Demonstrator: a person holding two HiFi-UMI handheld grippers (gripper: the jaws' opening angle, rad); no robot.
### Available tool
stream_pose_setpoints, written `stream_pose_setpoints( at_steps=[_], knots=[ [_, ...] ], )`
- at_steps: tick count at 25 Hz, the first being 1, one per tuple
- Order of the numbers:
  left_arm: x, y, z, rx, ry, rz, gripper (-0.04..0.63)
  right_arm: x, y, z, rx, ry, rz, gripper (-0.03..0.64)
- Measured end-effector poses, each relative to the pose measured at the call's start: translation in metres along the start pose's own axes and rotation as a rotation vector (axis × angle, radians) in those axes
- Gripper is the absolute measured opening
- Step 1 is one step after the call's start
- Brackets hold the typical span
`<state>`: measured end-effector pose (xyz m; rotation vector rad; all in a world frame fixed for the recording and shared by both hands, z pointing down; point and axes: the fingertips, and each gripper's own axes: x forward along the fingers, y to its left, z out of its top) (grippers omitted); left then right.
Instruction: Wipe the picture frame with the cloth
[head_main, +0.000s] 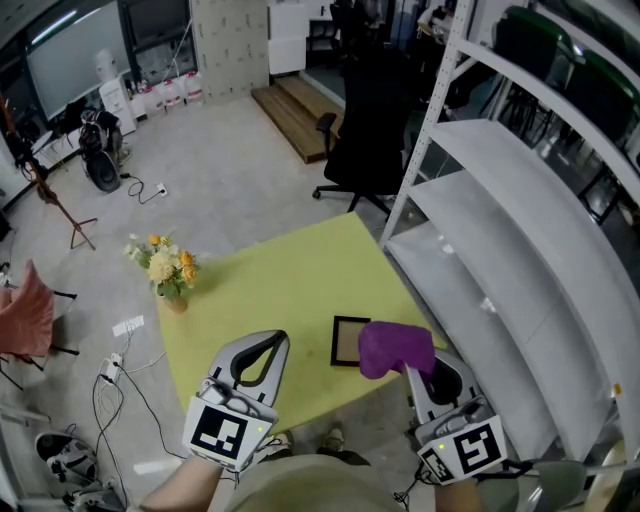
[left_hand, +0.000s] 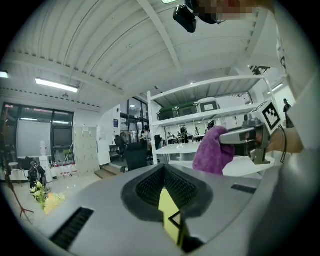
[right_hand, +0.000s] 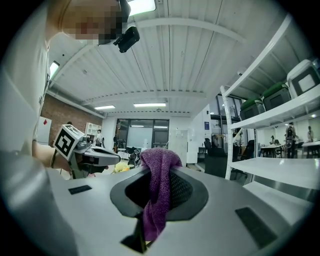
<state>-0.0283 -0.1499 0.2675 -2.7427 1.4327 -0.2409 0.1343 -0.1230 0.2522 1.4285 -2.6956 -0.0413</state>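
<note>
A small black-edged picture frame (head_main: 347, 341) lies flat on the yellow table (head_main: 290, 280), near its front edge. A purple cloth (head_main: 394, 347) is bunched in my right gripper (head_main: 416, 366), which is shut on it. In the head view the cloth covers the frame's right edge. In the right gripper view the cloth (right_hand: 158, 192) hangs down between the jaws of that gripper (right_hand: 161, 167). My left gripper (head_main: 277, 341) is to the left of the frame, shut with nothing in it. Through the slit in the left gripper (left_hand: 164, 170) a corner of the frame (left_hand: 175, 220) shows on yellow.
A vase of yellow and white flowers (head_main: 168, 270) stands at the table's left edge. White metal shelving (head_main: 500, 240) runs close along the right side. A black office chair (head_main: 362, 140) stands beyond the table's far corner. Cables and a power strip (head_main: 112, 368) lie on the floor at left.
</note>
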Motion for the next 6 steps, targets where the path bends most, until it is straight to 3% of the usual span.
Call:
stream_pose_setpoints(
  at_steps=[6],
  knots=[
    [0.0014, -0.0055, -0.0025, -0.002, 0.006, -0.008, 0.008, -0.0011, -0.0016, -0.0008, 0.012, -0.008, -0.004, 0.049]
  ],
)
